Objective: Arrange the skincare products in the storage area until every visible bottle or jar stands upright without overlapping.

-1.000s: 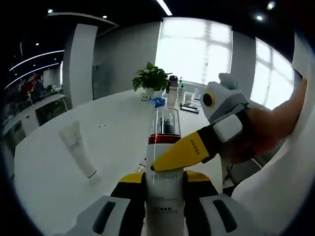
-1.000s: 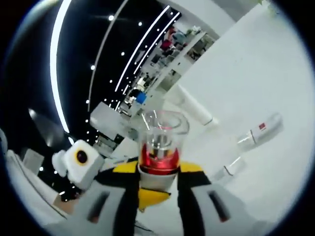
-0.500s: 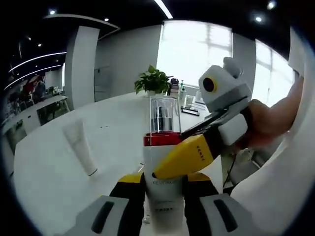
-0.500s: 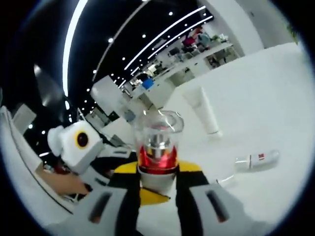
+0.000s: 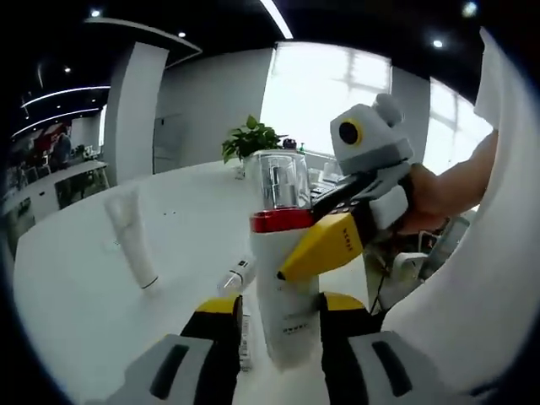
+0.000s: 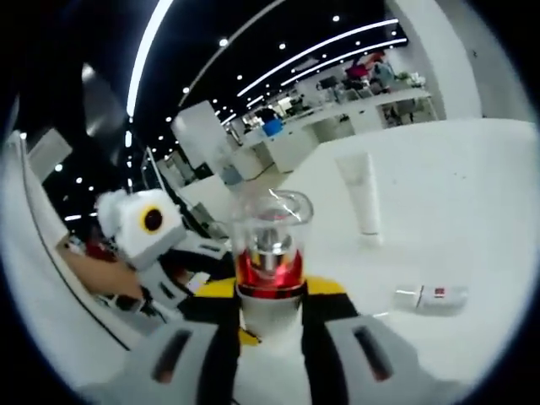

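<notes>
right gripper (image 6: pixel 268 325): clamped on the pump bottle (image 6: pixel 270 278) right at the neck, just under the red collar (image 6: pixel 268 268). In the left gripper view this same claw comes in from the right with a yellow jaw laid across the bottle's shoulder.

left gripper (image 5: pixel 281 325): its yellow-and-black jaws sit either side of the white lower body of the pump bottle (image 5: pixel 285 287), but honestly there looks to be a sliver of gap on each side, so I can't tell if it's actually squeezing or just bracketing.

bottle axis: roughly upright with the clear cap (image 5: pixel 277 179) on top, leaning a little in the left gripper view. Its long axis runs pretty much along both sets of jaws, so each claw is on it end-on rather than across.

bottle height: can't see the base, so no idea whether it's on the table (image 5: pixel 80 287) or just above it.

who's nearer: both are on it, right one high, left one low. My guess is the coming move is setting it down straight, and the right one has the firm hold for that.

other stuff: a white tube (image 5: pixel 131 239) stands cap-down off to the left, well apart. A small bottle (image 5: pixel 236 274) lies on its side just behind the held one; it's also in the right gripper view (image 6: pixel 432 296), flat on the table, beside the standing tube (image 6: pixel 363 196).

left to do: probably that lying one still needs standing up.
</notes>
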A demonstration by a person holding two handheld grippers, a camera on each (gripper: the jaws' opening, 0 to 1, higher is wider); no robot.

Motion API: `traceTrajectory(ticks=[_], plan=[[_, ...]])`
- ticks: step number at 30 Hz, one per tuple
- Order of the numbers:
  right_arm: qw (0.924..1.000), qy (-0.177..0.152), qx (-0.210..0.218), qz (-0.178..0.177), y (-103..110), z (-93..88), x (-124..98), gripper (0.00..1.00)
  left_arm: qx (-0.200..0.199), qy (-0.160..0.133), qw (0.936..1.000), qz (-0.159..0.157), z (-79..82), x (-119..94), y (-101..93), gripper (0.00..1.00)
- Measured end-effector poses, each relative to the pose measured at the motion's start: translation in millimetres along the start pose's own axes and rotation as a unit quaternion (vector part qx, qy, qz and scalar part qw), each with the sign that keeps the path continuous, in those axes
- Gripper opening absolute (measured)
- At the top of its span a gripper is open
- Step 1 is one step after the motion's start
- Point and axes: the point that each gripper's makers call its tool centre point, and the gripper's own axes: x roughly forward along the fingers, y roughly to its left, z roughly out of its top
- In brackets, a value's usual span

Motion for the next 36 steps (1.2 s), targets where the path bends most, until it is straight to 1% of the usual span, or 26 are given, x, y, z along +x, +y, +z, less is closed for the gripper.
traceTrajectory(ticks=[3,4,5,7,9,11,12,13,15,17,20,21,23,25,30,32,35,36], plan=[[0.9999,0.007,-0.006,0.007,-1,-5.7,-2,0.25,0.009,0.016,0.9998,-0.002,-11.3,-2,-0.4,0.43],[0.9998,0.011,-0.009,0.012,-1,-10.5,-3,0.25,0.015,0.028,0.9995,-0.002,-18.1,-1,-1.3,0.44],[0.9995,0.018,-0.02,0.014,0,-15.3,-3,0.25,0.019,0.038,0.9991,-0.002,-23.3,0,-2.0,0.44],[0.9983,0.037,-0.043,0.017,0,-24.8,-2,0.25,0.024,0.048,0.9985,-0.003,-28.8,1,-3.3,0.44],[0.9972,0.049,-0.053,0.02,0,-32.3,0,0.25,0.023,0.053,0.9983,-0.007,-32.2,1,-5.3,0.44],[0.9967,0.053,-0.057,0.023,0,-36.1,1,0.25,0.022,0.055,0.9982,-0.01,-33.1,1,-6.5,0.44],[0.9957,0.058,-0.068,0.025,0,-40.8,2,0.25,0.026,0.06,0.9977,-0.013,-34.6,0,-8.1,0.44],[0.9954,0.057,-0.072,0.027,0,-41.1,2,0.25,0.031,0.061,0.9976,-0.011,-34.1,0,-8.7,0.44],[0.9945,0.059,-0.081,0.032,1,-43.4,3,0.25,0.053,0.067,0.9963,-0.012,-33.9,-1,-9.5,0.44],[0.9909,0.065,-0.109,0.045,2,-49.2,7,0.25,0.06,0.071,0.9956,-0.014,-32.9,-1,-9.0,0.44],[0.9824,0.078,-0.159,0.059,3,-54.5,11,0.25,0.049,0.062,0.9968,-0.007,-27.9,-5,-3.6,0.44],[0.9815,0.081,-0.163,0.059,3,-56.0,13,0.25,0.046,0.06,0.9971,-0.006,-27.1,-6,-2.9,0.44],[0.9768,0.085,-0.185,0.066,2,-58.3,15,0.25,0.045,0.059,0.9972,-0.003,-27.5,-8,-1.6,0.43],[0.9722,0.09,-0.203,0.074,2,-60.5,16,0.25,0.053,0.058,0.9969,0.003,-28.0,-11,-0.6,0.42],[0.9642,0.093,-0.231,0.092,2,-66.4,17,0.25,0.05,0.057,0.9971,0.001,-28.6,-14,-1.2,0.4],[0.963,0.092,-0.234,0.097,2,-67.8,17,0.25,0.05,0.058,0.9971,-0.001,-28.9,-15,-1.6,0.4],[0.9574,0.089,-0.255,0.102,2,-70.0,18,0.25,0.058,0.065,0.9962,-0.006,-30.6,-15,-2.8,0.38],[0.9544,0.09,-0.264,0.105,3,-70.8,19,0.25,0.063,0.07,0.9956,-0.008,-31.5,-14,-2.6,0.38]])
